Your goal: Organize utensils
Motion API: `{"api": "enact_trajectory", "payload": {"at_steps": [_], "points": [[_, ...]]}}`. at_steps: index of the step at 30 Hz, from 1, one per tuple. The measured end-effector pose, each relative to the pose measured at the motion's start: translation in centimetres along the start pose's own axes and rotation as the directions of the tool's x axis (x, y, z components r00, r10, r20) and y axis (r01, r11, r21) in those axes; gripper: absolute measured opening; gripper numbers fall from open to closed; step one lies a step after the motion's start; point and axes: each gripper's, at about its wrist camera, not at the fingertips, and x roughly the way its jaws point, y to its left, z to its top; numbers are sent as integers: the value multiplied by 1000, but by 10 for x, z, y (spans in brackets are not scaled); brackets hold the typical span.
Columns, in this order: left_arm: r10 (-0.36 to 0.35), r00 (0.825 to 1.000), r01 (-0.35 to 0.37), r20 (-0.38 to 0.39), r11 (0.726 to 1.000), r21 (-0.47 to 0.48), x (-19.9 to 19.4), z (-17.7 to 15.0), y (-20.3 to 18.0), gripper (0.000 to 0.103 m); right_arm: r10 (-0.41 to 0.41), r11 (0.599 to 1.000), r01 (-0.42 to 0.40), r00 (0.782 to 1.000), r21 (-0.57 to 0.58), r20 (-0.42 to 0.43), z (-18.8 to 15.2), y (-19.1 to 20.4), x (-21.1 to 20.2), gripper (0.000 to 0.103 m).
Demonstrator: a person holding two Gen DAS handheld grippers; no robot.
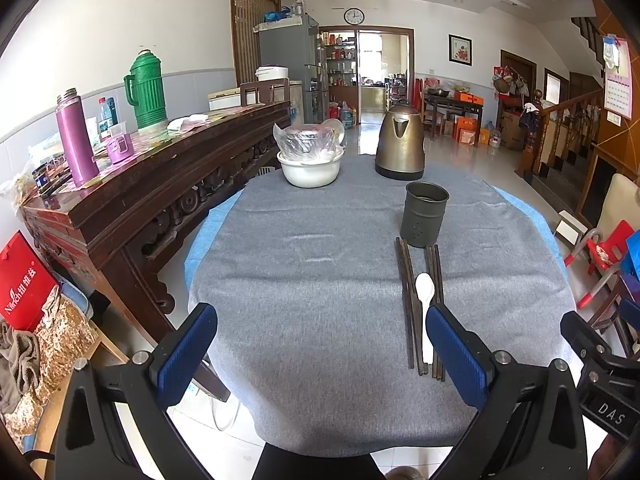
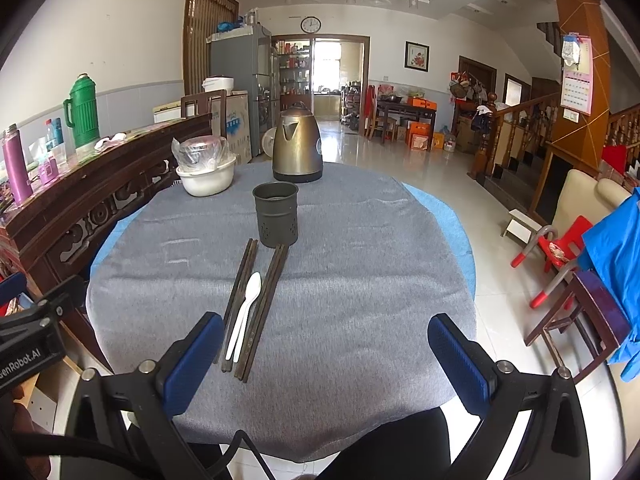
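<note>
A grey metal utensil holder stands upright on the grey cloth. In front of it lie dark brown chopsticks in two bundles, with a white plastic spoon between them. My left gripper is open, above the near table edge, with its right finger just beside the utensils' near ends. My right gripper is open too, its left finger close to the chopsticks' near ends. Neither holds anything.
A bronze kettle and a white bowl with a plastic-covered dish stand at the table's far side. A dark wooden sideboard with flasks runs along the left. Red chairs stand at the right.
</note>
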Motion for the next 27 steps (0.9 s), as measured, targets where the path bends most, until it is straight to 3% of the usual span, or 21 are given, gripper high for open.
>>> {"api": "enact_trajectory", "payload": {"at_steps": [3,7,12,14,17,19,20,22,24,27], "points": [[-16,1000,16,-18,1000,7,9,6,-2,103,8,1000,-8,1000,0,-5,3,-3,6,103],[-56,996,56,-74,998,1,32,18,-3,103,96,994,-94,995,62,-30,12,-16,21,103],[-81,988,81,-130,997,-6,70,30,-3,103,283,949,-272,958,161,-52,32,-36,60,102],[-97,981,95,-167,995,-17,91,32,-2,103,321,934,-307,945,185,-54,38,-39,79,99],[-141,968,133,-208,990,-51,118,32,0,103,379,908,-351,921,228,-92,43,-41,108,88],[-167,959,156,-229,985,-67,137,33,0,100,421,888,-381,899,256,-122,46,-40,137,71],[-182,955,170,-235,983,-70,146,34,-2,94,437,880,-393,890,266,-131,47,-40,147,67],[-210,944,199,-254,978,-68,163,37,-7,82,484,854,-425,861,301,-157,48,-39,175,47],[-238,932,232,-273,971,-53,184,42,-16,75,514,834,-439,839,334,-178,50,-37,208,40],[-270,916,271,-298,962,-39,212,50,-28,67,551,807,-459,810,371,-199,54,-32,245,39]]}}
